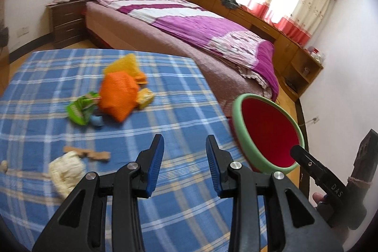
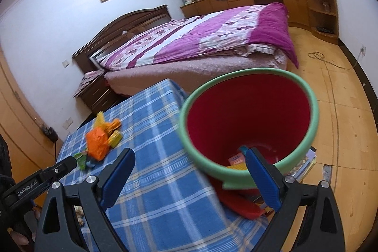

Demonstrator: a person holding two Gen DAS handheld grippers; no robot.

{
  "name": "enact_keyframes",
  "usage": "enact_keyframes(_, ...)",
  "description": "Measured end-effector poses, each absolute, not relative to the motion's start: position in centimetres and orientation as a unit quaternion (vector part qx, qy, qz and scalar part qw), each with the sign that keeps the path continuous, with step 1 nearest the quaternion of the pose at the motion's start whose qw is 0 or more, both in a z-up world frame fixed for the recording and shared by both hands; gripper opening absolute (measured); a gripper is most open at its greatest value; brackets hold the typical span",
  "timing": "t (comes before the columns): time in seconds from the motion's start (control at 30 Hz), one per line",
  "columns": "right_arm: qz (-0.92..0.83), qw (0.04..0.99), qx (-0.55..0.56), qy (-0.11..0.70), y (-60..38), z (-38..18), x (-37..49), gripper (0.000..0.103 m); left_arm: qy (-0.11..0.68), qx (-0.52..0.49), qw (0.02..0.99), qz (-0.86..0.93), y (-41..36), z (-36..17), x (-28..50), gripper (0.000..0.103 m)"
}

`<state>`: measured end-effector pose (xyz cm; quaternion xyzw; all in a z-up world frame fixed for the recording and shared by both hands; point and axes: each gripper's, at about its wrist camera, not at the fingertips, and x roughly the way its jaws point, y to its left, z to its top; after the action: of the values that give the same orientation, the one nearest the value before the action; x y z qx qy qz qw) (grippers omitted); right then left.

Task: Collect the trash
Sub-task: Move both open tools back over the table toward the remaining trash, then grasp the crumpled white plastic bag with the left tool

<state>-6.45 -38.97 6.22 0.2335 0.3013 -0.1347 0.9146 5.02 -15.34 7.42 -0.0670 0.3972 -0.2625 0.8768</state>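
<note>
A red bin with a green rim [image 2: 248, 115] is tilted beside the table's right edge; it also shows in the left wrist view [image 1: 267, 134]. My right gripper [image 2: 189, 171] is wide open, its right finger hooked inside the bin's rim; small packets lie in the bin. Trash lies on the blue plaid table [image 1: 141, 181]: an orange mesh bag [image 1: 118, 96], a yellow mesh bag [image 1: 126, 65], a green wrapper [image 1: 80, 110], a white crumpled wad [image 1: 66, 171], a brown scrap [image 1: 89, 154]. My left gripper [image 1: 184, 167] is open and empty above the table's near part.
A bed with a purple quilt [image 1: 189, 23] stands behind the table. A dark nightstand [image 1: 67, 20] is at the left, wooden cabinets [image 1: 271, 25] run under the window. Books lie on the wooden floor [image 2: 342, 134] below the bin.
</note>
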Motion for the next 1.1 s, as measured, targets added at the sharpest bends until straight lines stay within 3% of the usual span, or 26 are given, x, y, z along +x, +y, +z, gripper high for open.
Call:
enact_keyframes(0.67, -0.072, 0.92, 0.197, 0.332, -30.1, 4.3, -6.1, 0.096, 0.39, -0.101, 0.902, -0.158, -3.8, 5.0, 2.9, 0.036)
enact_keyframes(0.83, -0.066, 0.918, 0.188, 0.342, -29.1, 3.6, -5.9, 0.096, 0.398, -0.112, 0.9, -0.136, -2.1, 3.7, 3.4, 0.042)
enact_keyframes(1.1, -0.063, 0.912, 0.193, 0.358, -28.9, 2.5, -5.5, 0.096, 0.429, -0.117, 0.886, -0.133, -2.3, 1.2, 4.7, 0.043)
